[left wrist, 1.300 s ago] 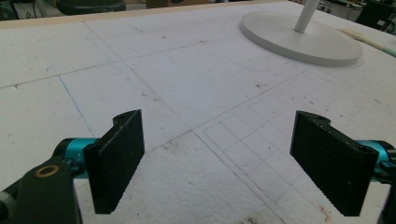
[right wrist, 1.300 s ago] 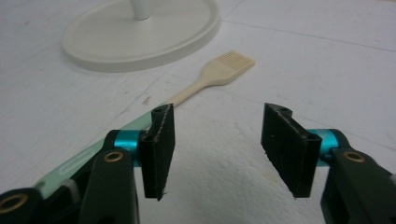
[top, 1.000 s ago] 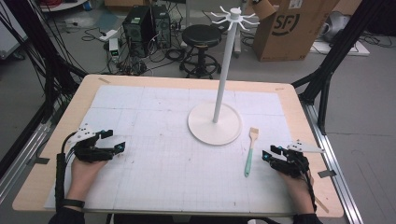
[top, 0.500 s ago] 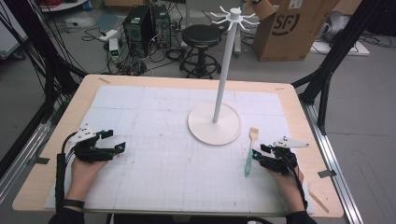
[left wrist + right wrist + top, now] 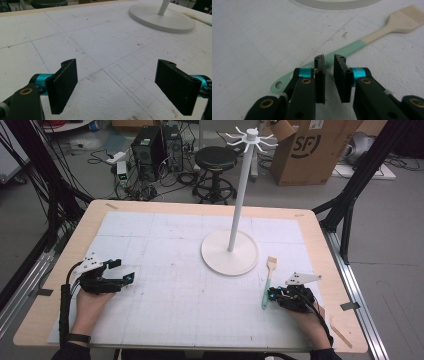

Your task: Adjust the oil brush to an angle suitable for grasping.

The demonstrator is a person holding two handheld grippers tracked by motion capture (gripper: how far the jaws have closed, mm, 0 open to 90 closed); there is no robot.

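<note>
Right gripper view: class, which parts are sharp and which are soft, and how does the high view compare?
Right gripper view: tongs and brush handle crisp, bristles slightly soft. High view: even, shadowless light, coarse detail, brush small.

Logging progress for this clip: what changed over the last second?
The right gripper slid left to the brush; its jaws have just been closing around the mint handle, a slight gap still visible. Left gripper, stand and brush stayed put.
</note>
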